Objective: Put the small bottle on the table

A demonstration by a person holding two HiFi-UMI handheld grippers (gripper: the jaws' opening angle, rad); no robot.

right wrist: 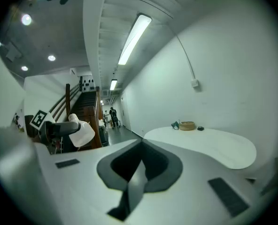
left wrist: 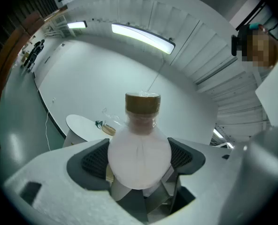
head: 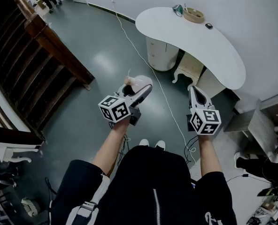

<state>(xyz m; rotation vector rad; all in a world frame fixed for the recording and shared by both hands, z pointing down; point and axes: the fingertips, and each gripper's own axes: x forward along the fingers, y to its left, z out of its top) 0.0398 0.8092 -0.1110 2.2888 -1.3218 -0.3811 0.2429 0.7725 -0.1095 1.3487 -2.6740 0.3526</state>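
Head view first: gripping the small bottle [head: 140, 82] in the left gripper [head: 138, 89], out over bare grey-green floor [head: 96, 62], well short of the table [head: 195, 41]. Plenty of open floor ahead, right up to the table's curved near edge, with only a thin white cable [head: 143, 60] snaking across. Dark wooden stair rail [head: 54, 46] hemming in the left side. Right gripper [head: 194, 89] alongside, aimed toward the tabletop's rounded end. White top mostly bare, just a basket [head: 194, 15] and a small dark object [head: 209, 26] at the far edge by the wall.

Over to the left gripper view: jaws spread wide, dark pads [left wrist: 93, 159] pressed to both sides of the bottle's round white belly, brown cap [left wrist: 142, 103] up. Table small and far off behind, low left.

Right gripper view now: jaws closed together, nothing between. Broad white tabletop off to the right, near edge unobstructed. Stairs and distant people [right wrist: 111, 116] down the corridor on the left.
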